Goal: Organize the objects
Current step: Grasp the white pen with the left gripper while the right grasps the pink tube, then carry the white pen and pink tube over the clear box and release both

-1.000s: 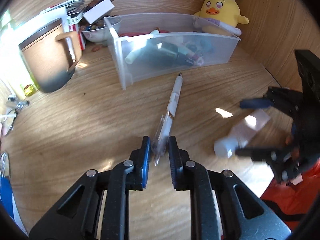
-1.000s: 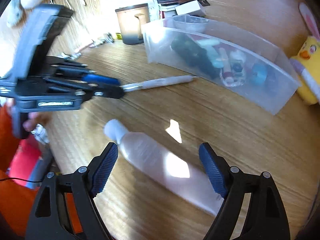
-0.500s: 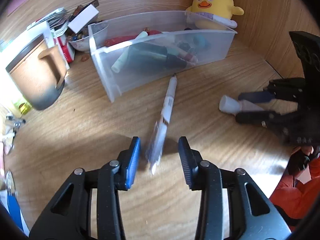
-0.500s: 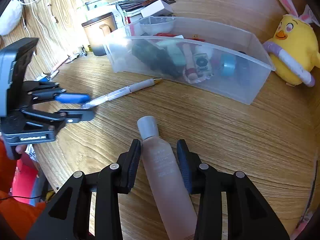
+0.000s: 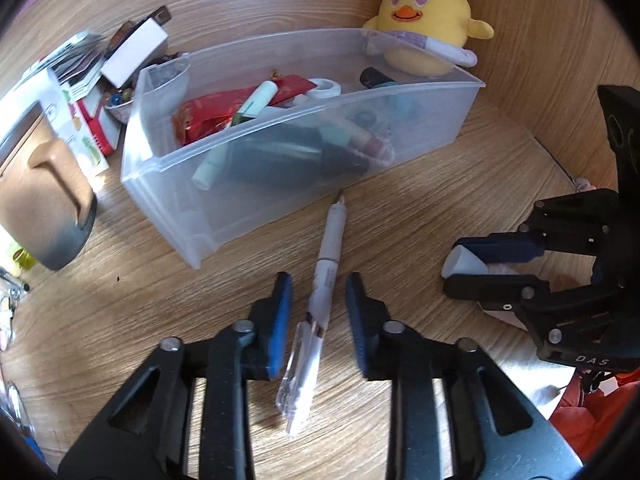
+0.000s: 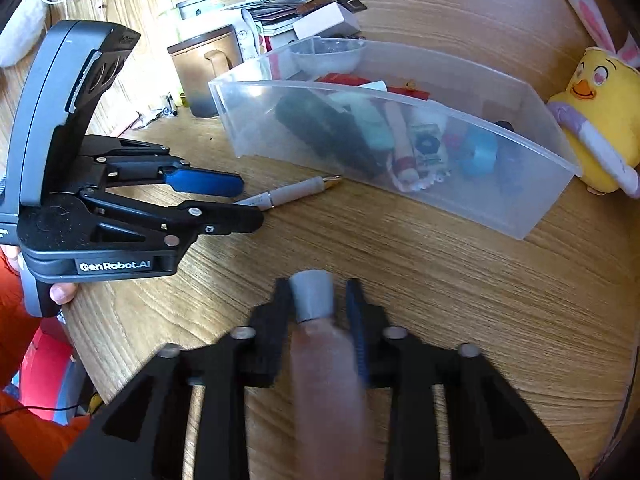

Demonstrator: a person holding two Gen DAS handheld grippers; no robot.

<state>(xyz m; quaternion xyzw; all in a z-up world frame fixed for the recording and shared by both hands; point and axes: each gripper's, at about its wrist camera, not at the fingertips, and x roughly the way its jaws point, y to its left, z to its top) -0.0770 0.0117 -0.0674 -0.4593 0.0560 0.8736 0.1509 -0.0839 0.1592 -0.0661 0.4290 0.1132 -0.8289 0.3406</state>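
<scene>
Left tongs: spread a little, having just been closing; the pen lies between the pads with a gap on each side, not pinched.
Right tongs: have just been closing and now pinch the pink bottle just below its grey cap, which points forward past the fingertips.
Pen: flat on the bench, clear clip end under the left tongs, tip just short of the clear bin's near wall.
Left view only: the bin's inside from above, with a red packet, a tape roll and a green-and-white tube on top.
Right view only: a fingertip on the left tongs' handle, an orange sleeve and the bench's near edge at lower left.
Bin: open-topped, long side facing both tongs.
Edges: a brown mug and stacked boxes crowd the bin's left end; a yellow plush chick sits by its right end.
Open room: bare bench between the two tongs and in front of the bin.
</scene>
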